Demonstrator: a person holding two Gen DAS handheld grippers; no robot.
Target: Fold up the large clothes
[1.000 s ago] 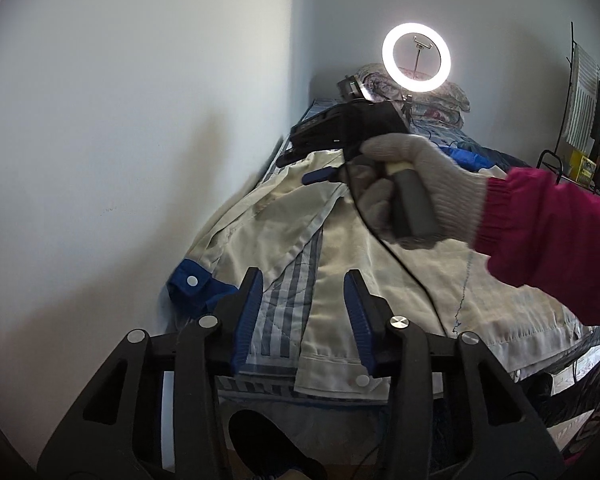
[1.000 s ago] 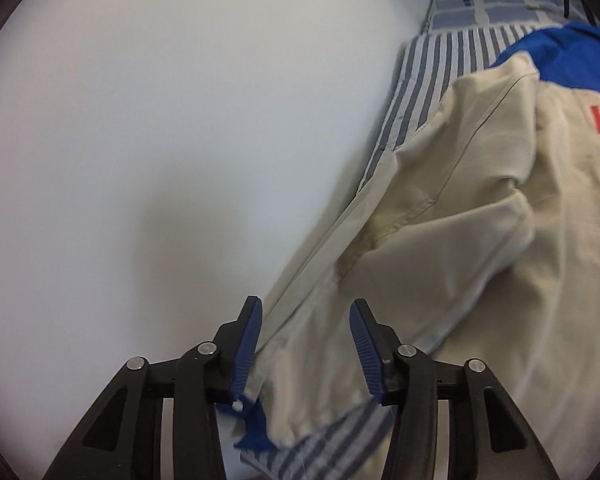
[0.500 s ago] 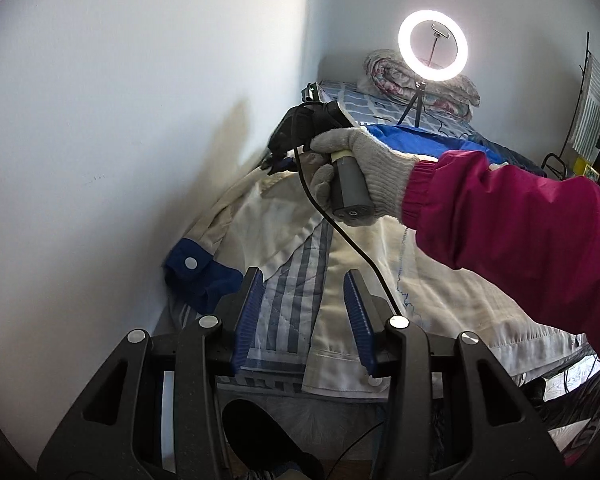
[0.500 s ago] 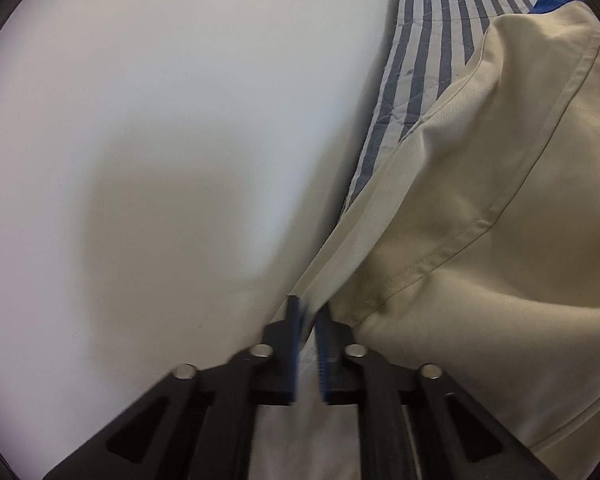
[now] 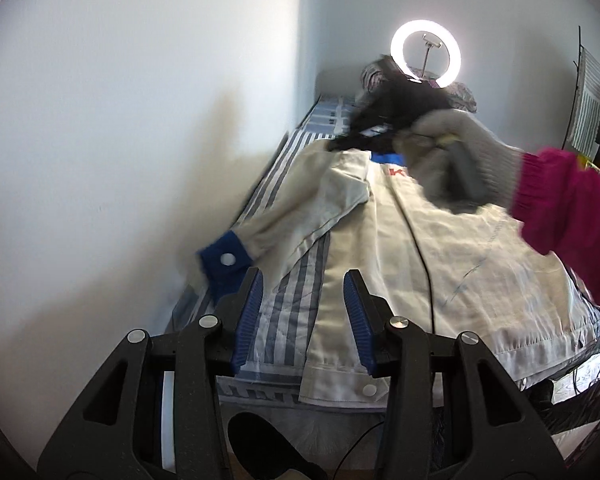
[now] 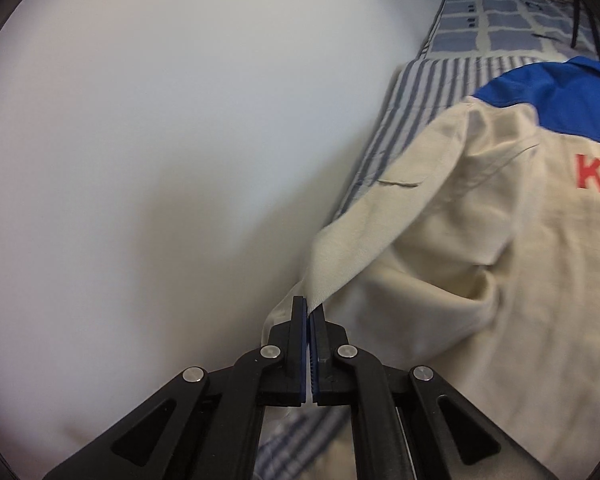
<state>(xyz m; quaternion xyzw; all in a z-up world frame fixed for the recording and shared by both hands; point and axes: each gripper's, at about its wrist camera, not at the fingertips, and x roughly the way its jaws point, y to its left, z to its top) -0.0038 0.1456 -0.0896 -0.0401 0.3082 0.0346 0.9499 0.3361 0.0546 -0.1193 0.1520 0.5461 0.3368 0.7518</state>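
Now right gripper (image 6: 309,312) pinches jacket sleeve (image 6: 352,264).

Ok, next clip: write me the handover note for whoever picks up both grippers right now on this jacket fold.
Right gripper: shut on the sleeve by the wall, lifting it off the bed.
Left gripper: open, empty, over the hem corner.
Jacket: lies spread flat on the striped bed, blue cuff at the wall side.
Done: sleeve grasped.
Left: lay the sleeve across the body, then the other side, then fold the length.
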